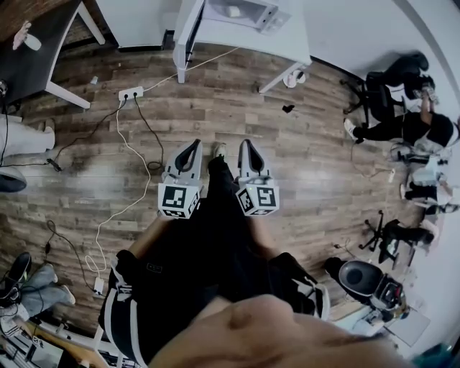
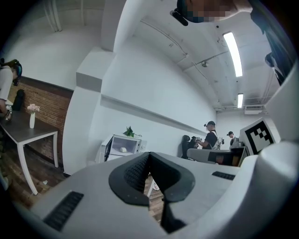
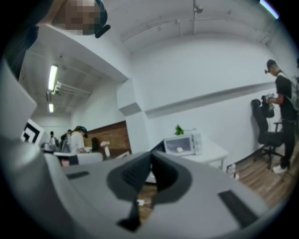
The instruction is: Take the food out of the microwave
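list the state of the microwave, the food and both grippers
microwave: door swung open
food: inside the microwave, not taken out yet
left gripper: jaws together, nothing between them, well short of the microwave
right gripper: jaws together, nothing between them, well short of the microwave

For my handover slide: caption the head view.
Left gripper and right gripper shut, empty, pointing toward open microwave on white table.
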Demonstrator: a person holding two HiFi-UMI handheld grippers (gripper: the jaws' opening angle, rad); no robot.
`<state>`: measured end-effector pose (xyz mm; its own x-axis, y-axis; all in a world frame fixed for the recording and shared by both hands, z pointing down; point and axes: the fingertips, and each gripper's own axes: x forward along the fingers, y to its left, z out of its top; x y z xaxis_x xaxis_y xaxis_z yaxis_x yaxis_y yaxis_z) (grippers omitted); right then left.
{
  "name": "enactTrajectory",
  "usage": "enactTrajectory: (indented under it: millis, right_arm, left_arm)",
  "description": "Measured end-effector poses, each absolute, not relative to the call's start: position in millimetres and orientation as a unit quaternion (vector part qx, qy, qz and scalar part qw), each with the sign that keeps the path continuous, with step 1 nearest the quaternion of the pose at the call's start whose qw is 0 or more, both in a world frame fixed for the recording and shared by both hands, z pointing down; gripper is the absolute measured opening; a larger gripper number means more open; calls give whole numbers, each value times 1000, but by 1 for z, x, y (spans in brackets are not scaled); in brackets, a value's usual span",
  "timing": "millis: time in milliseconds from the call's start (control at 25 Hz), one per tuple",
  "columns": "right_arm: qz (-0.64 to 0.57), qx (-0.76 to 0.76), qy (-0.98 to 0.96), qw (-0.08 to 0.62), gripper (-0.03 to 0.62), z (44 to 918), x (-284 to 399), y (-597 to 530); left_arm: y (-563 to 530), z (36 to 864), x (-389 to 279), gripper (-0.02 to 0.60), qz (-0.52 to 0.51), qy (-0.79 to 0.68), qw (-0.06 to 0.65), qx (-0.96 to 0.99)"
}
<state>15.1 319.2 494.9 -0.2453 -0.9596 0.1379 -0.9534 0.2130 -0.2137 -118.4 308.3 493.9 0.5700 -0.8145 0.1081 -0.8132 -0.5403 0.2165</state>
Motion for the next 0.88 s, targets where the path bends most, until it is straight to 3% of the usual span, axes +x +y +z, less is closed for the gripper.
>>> enactTrajectory:
  millis: [880]
  right_arm:
    - [-125, -552, 824, -7, 31, 510, 142, 105]
  left_arm:
    - [104, 487, 11, 32, 11, -522, 118, 844]
